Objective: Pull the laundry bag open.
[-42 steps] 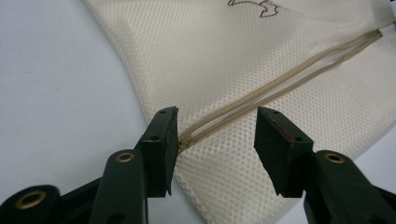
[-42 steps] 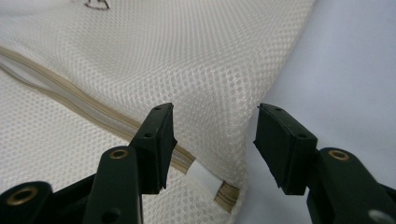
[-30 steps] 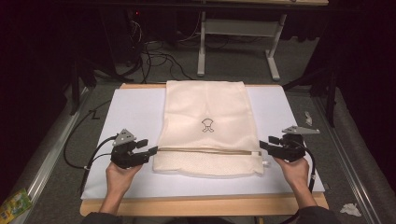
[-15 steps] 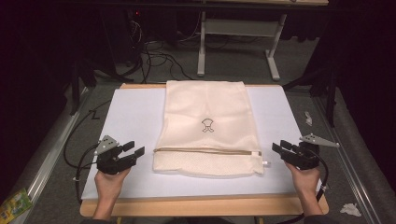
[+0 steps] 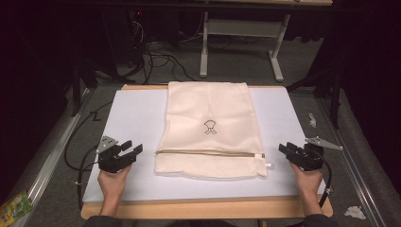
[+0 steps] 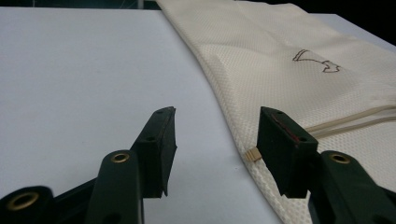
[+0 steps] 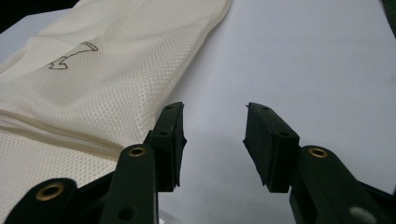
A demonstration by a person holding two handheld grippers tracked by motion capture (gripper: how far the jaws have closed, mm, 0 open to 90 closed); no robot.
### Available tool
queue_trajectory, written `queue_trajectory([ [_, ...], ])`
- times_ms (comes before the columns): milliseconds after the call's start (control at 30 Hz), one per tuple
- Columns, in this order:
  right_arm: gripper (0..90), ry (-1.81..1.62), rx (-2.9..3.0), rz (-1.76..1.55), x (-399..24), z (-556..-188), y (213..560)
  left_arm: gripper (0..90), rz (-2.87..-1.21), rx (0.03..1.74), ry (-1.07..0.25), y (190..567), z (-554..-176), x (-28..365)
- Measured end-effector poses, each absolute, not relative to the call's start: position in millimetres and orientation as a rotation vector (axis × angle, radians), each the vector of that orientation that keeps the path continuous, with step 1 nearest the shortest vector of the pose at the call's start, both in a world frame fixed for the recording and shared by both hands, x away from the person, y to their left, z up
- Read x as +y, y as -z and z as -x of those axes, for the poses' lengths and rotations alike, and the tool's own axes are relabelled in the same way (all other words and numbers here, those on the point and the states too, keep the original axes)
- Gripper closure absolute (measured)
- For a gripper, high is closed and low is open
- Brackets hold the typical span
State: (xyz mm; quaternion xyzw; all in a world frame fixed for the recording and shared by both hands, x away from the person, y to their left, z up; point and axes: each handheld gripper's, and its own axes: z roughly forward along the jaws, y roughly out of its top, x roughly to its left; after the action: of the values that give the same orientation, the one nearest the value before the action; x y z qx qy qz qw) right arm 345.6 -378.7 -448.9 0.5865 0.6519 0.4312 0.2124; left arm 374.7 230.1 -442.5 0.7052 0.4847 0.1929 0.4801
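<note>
High view: a cream mesh laundry bag (image 5: 210,127) with a small dark emblem and a zip line lies flat mid-sheet on the white table cover (image 5: 132,113), between the left gripper (image 5: 127,152) and right gripper (image 5: 289,151), both with jaws spread and empty.

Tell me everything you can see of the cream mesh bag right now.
The bag is cream mesh fabric, lying flat on the white sheet, long axis running away from the person. A small dark outline logo sits mid-panel. A zipper crosses near the close end. Both open tools flank it, touching nothing.

floor cables (image 5: 156,52), crumpled wrapper (image 5: 14,206)
</note>
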Motion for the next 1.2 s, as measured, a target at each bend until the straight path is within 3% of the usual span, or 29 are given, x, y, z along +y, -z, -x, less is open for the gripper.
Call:
queue_trajectory([
  [633, 57.7, -1.117, 1.772, -1.646, -377.9, -359.0, 471.1, 47.4, -1.764, 1.288, -0.538, 478.6, -394.8, 229.5],
  [1200, 54.1, -0.955, 1.822, -1.560, -361.9, -357.8, 476.6, 45.8, -1.757, 1.314, -0.519, 484.8, -396.2, 230.1],
])
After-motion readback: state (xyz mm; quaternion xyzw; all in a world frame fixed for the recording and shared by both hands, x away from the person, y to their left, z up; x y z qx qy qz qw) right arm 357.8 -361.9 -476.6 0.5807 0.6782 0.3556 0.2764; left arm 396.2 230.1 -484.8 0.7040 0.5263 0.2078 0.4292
